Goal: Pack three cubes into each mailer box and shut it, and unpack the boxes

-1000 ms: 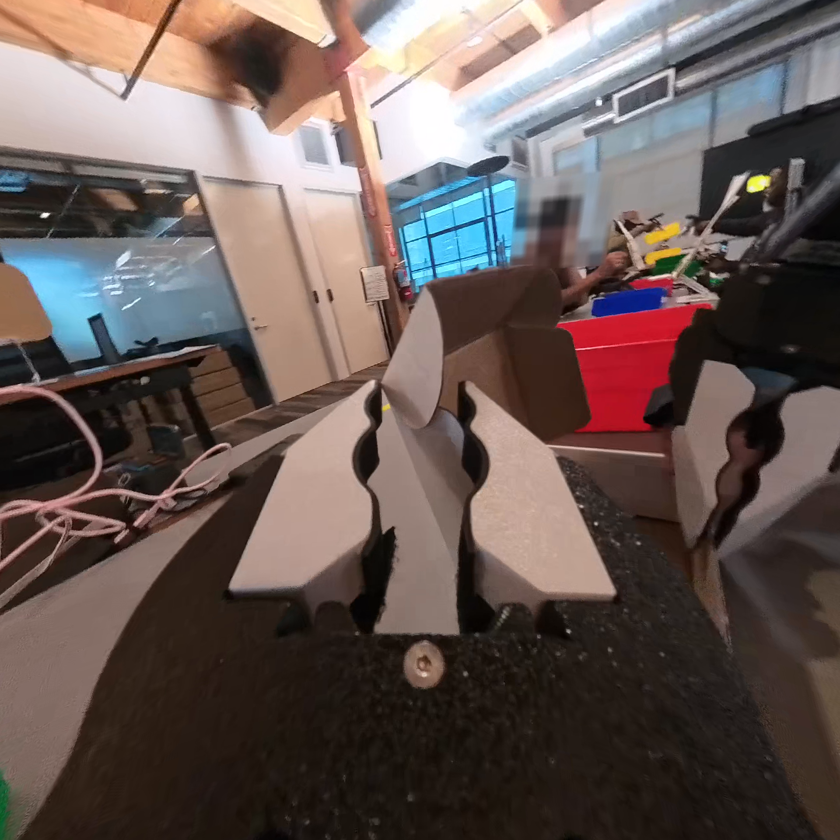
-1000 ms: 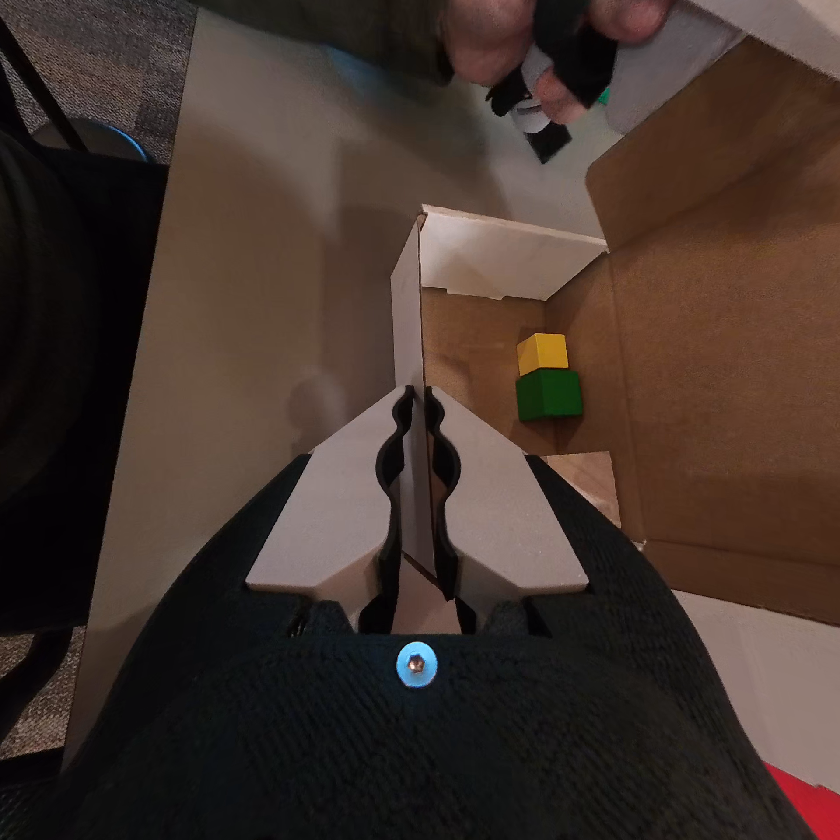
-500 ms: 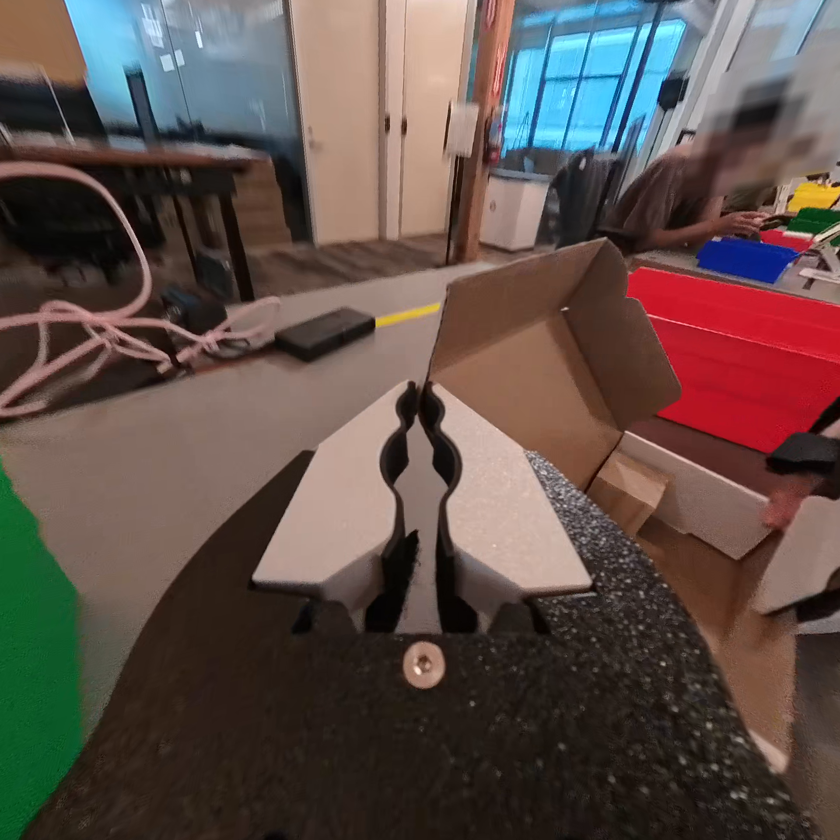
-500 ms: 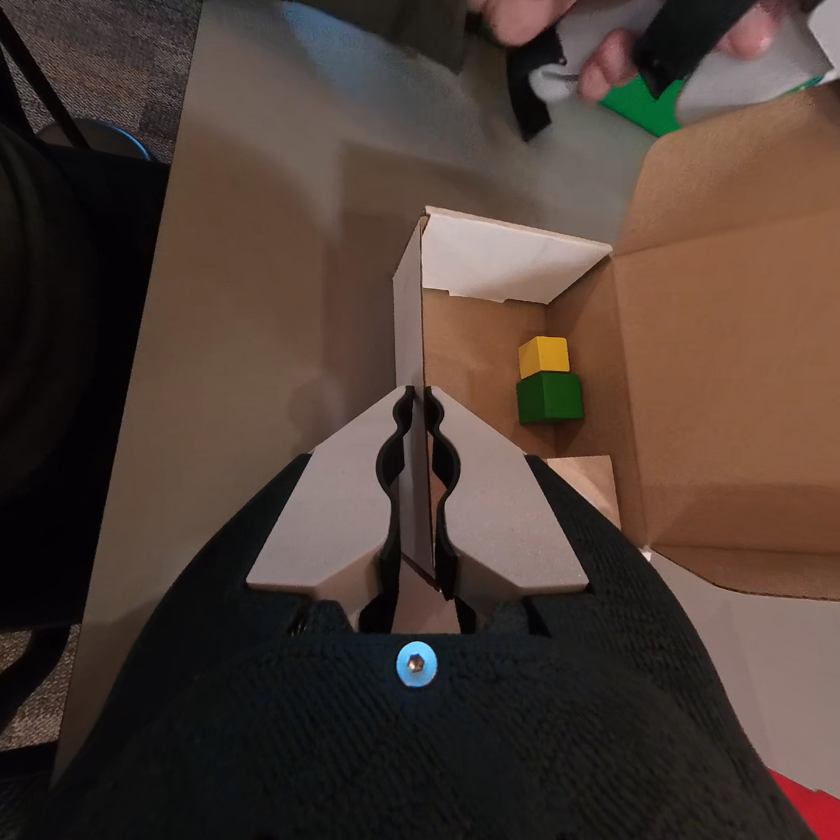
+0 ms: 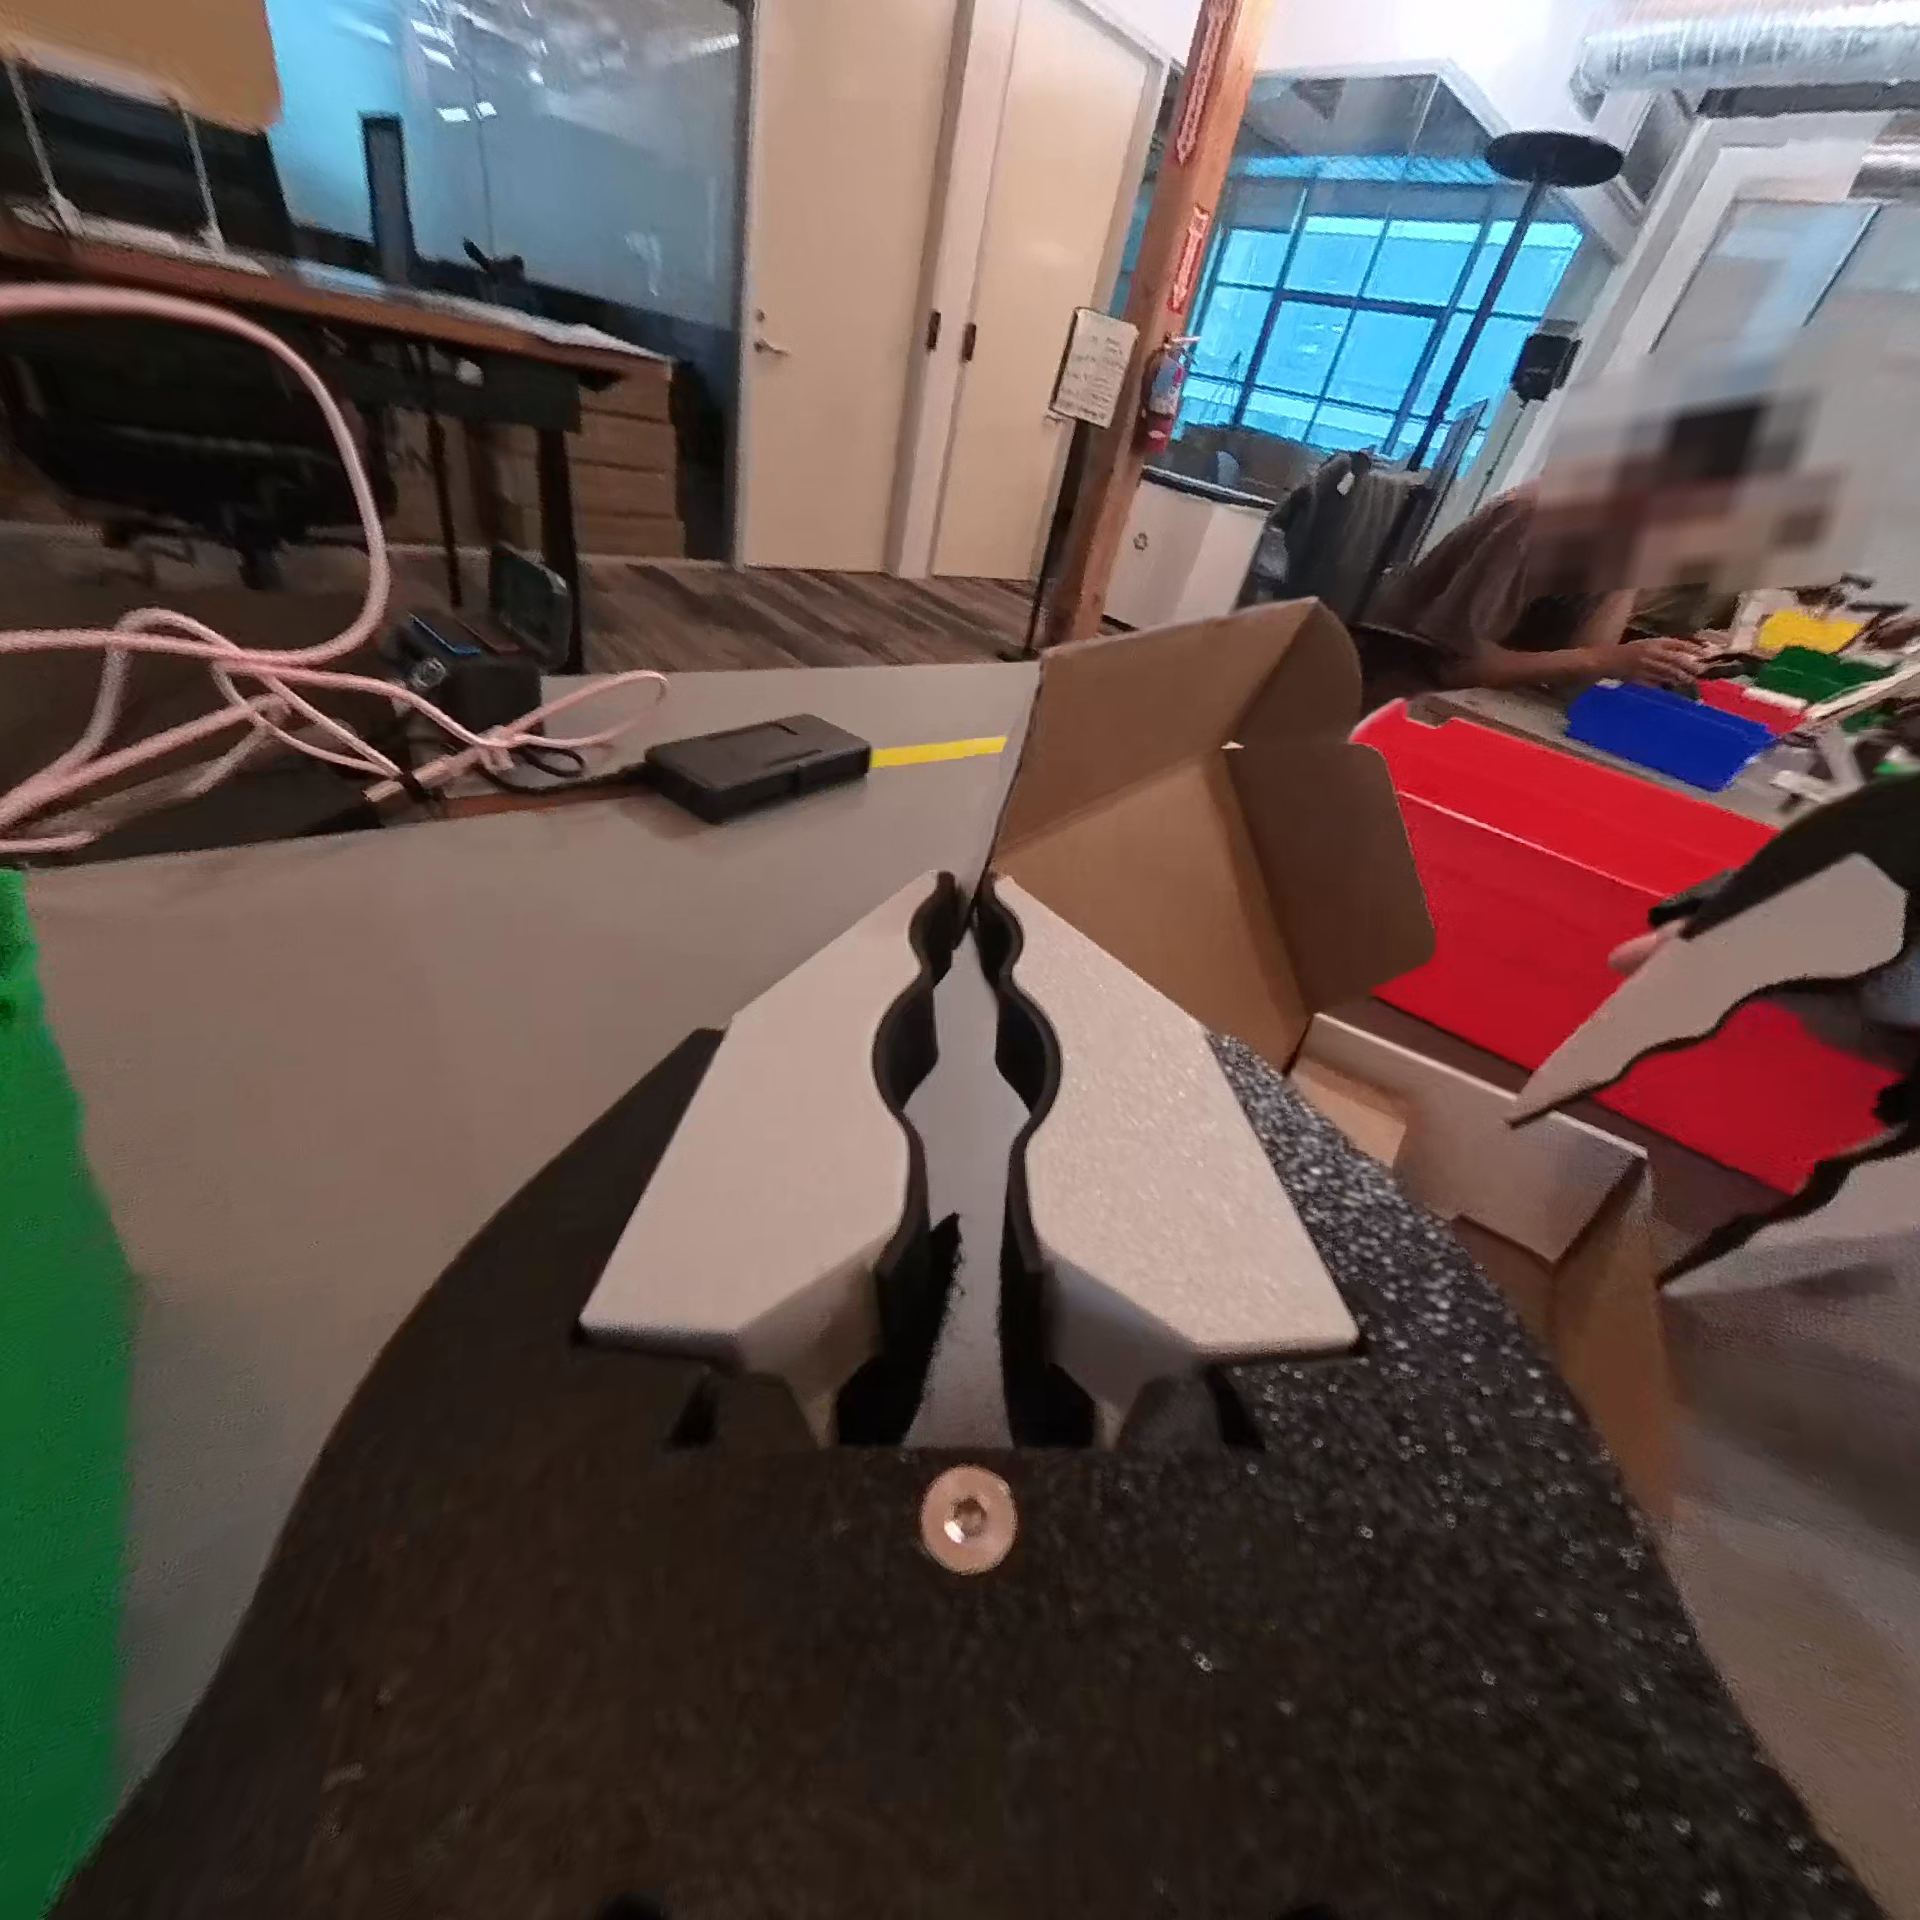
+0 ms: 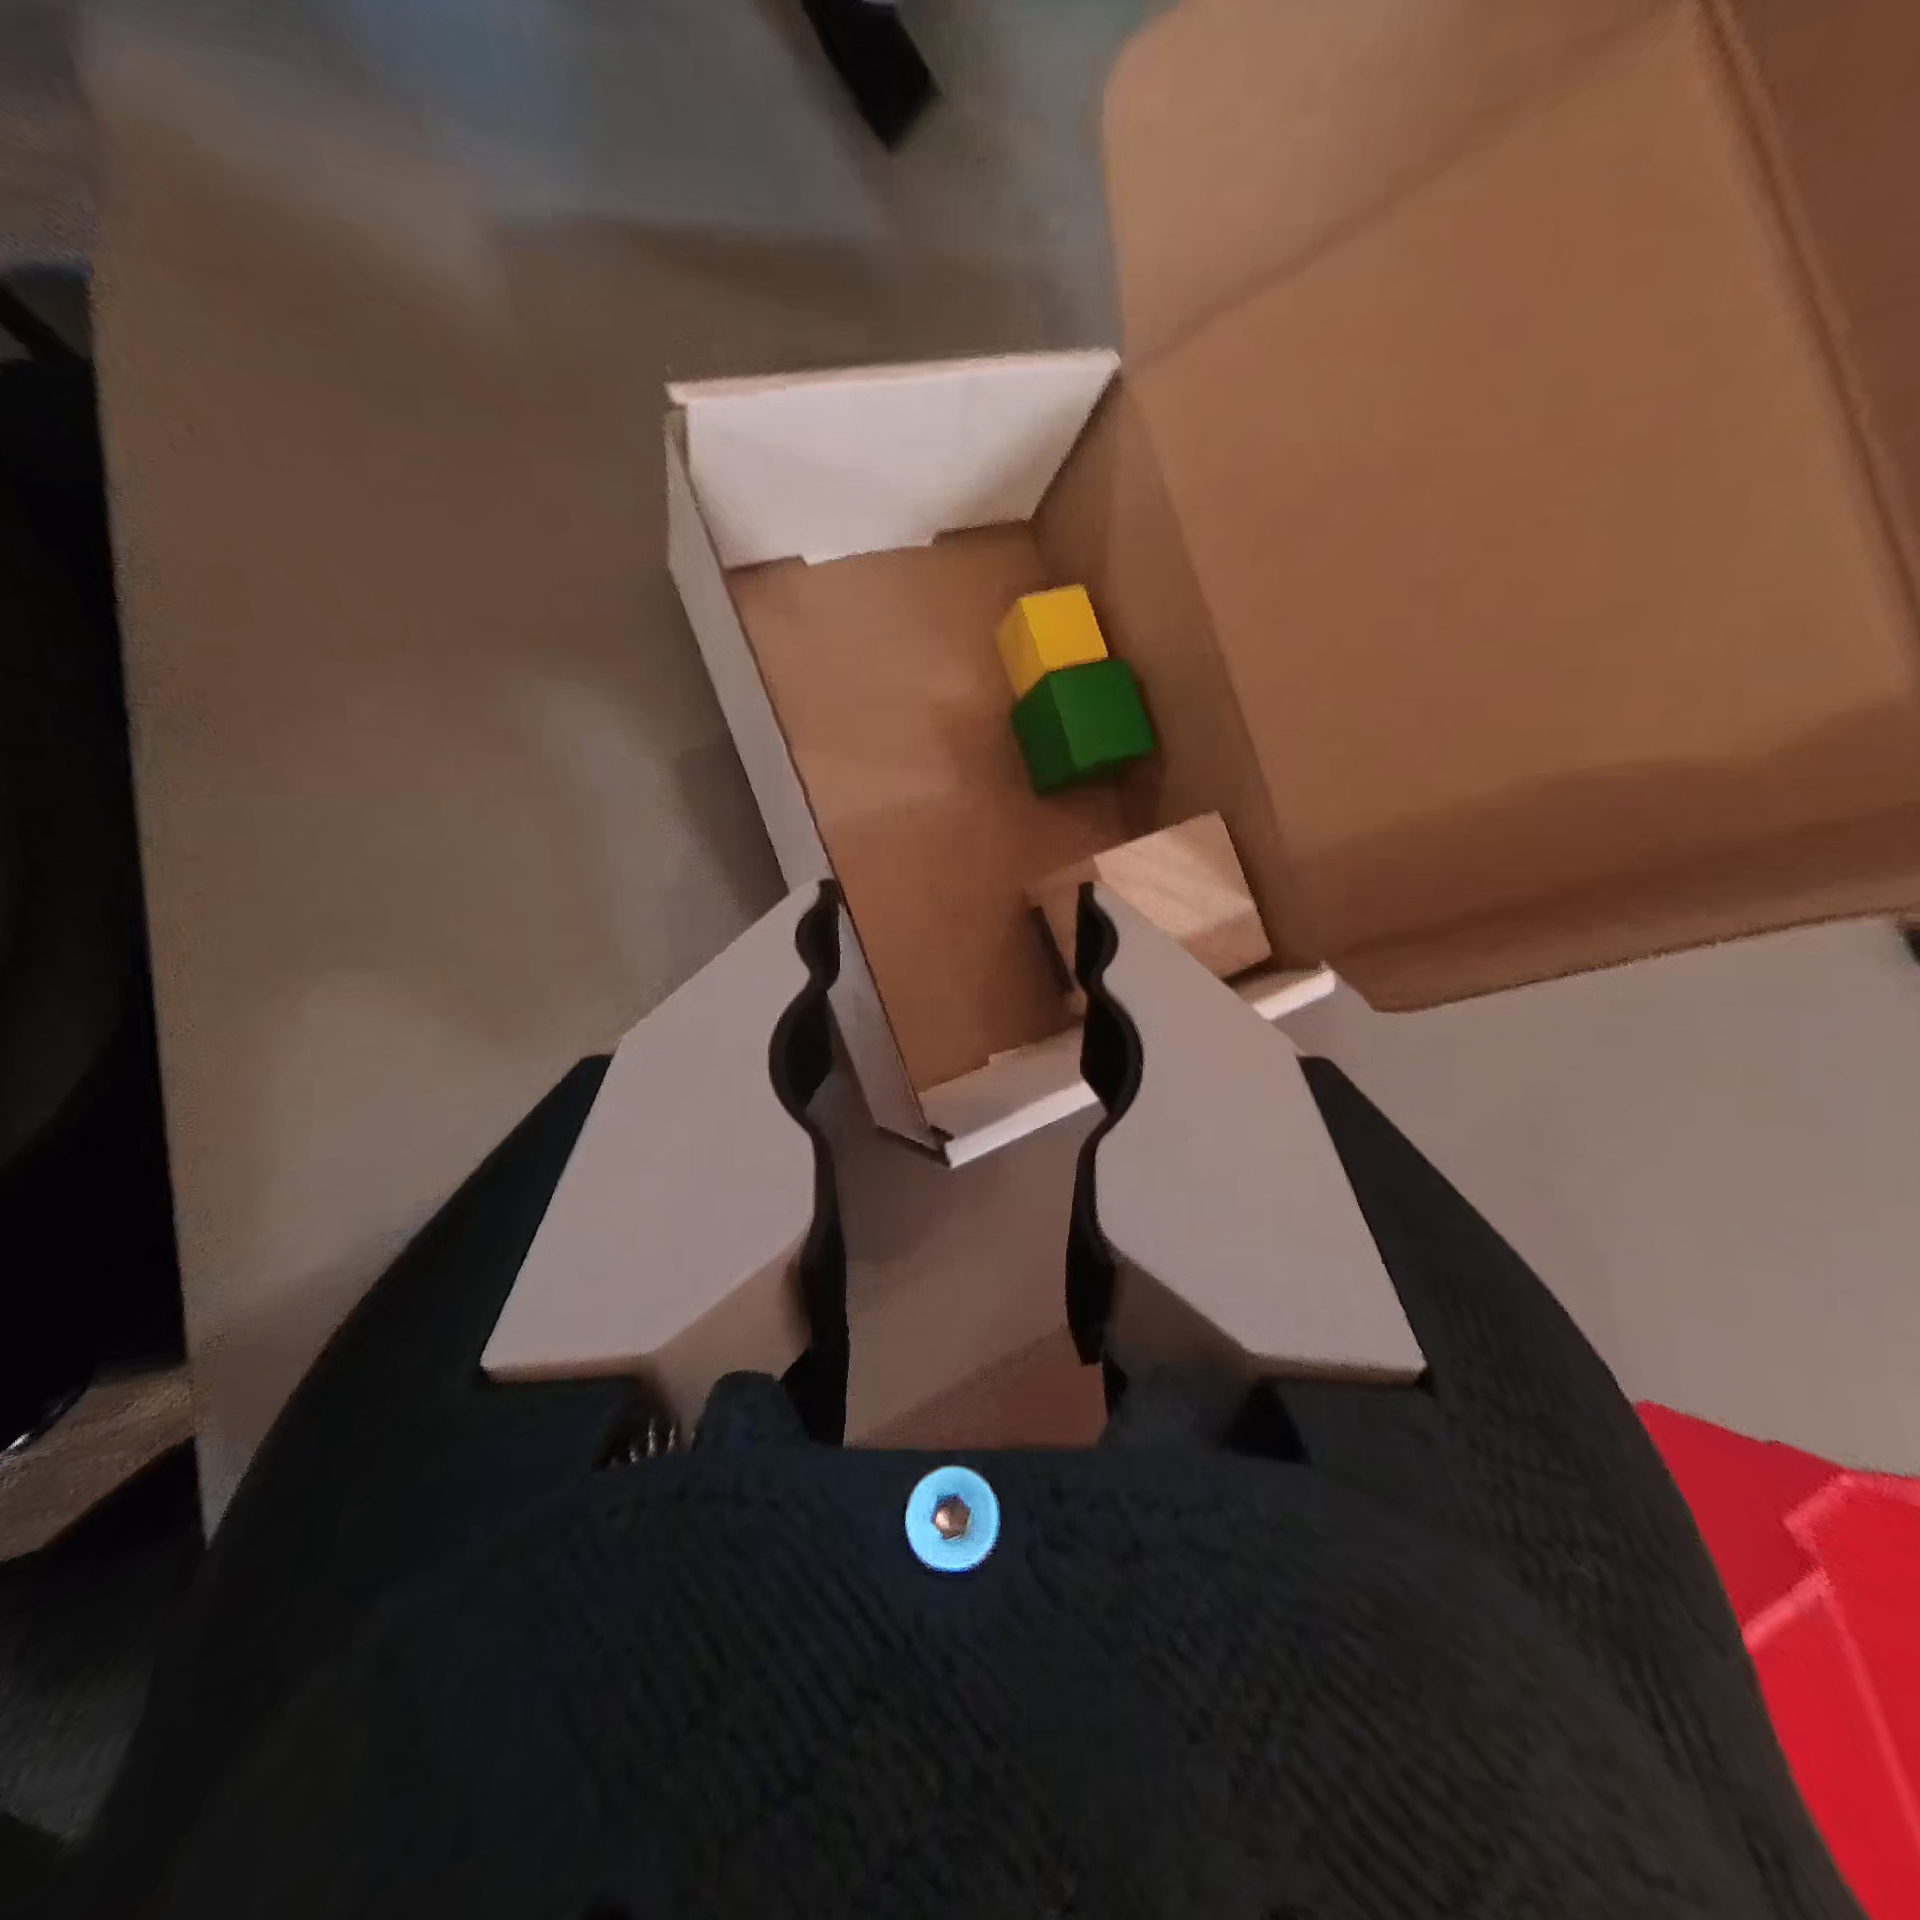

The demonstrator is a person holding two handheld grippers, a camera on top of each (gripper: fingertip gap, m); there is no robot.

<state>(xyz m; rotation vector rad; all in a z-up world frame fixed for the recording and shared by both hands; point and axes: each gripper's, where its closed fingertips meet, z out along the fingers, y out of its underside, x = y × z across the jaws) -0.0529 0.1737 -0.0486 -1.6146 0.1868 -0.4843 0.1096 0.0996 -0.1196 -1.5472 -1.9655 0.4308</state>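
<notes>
While the left claw (image 5: 966,914) pinches the edge of the mailer box's raised lid (image 5: 1174,831), its two pads closed on the thin cardboard, the right claw (image 6: 951,925) stands open over the near corner of the mailer box (image 6: 727,623), gripping nothing. Inside the box, a yellow cube (image 6: 1049,634) and a green cube (image 6: 1081,722) sit touching each other against the right wall, the yellow one farther off. The box rests on the grey desk (image 6: 416,623). A red bin (image 5: 1558,894) stands to the right, beyond the box.
</notes>
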